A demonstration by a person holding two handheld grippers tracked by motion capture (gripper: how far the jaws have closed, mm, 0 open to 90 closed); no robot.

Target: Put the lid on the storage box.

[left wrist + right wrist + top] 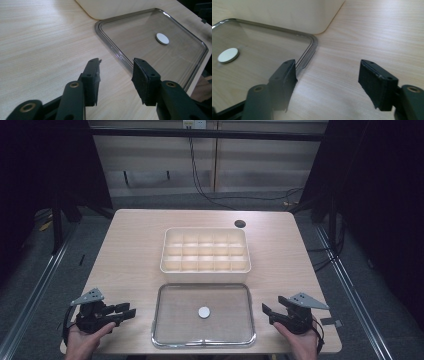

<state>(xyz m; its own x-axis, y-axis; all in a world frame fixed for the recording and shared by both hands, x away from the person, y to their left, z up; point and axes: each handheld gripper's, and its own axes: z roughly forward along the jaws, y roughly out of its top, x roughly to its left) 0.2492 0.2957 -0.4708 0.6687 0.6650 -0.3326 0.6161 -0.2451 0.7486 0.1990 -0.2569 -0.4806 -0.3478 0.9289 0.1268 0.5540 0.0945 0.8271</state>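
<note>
Both parted and empty: left gripper (124, 312) and right gripper (268, 312), flanking the clear lid (140, 35) flat on the desk (135, 255). Beyond them, the divided box (205, 266). Probably best to pinch opposite rims evenly, lifting level.

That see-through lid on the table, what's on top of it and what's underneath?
A small white disc sits at the middle of the lid. Through the clear panel only the wooden table shows underneath; nothing else lies under it. The dark rim hides a thin strip of table.
</note>
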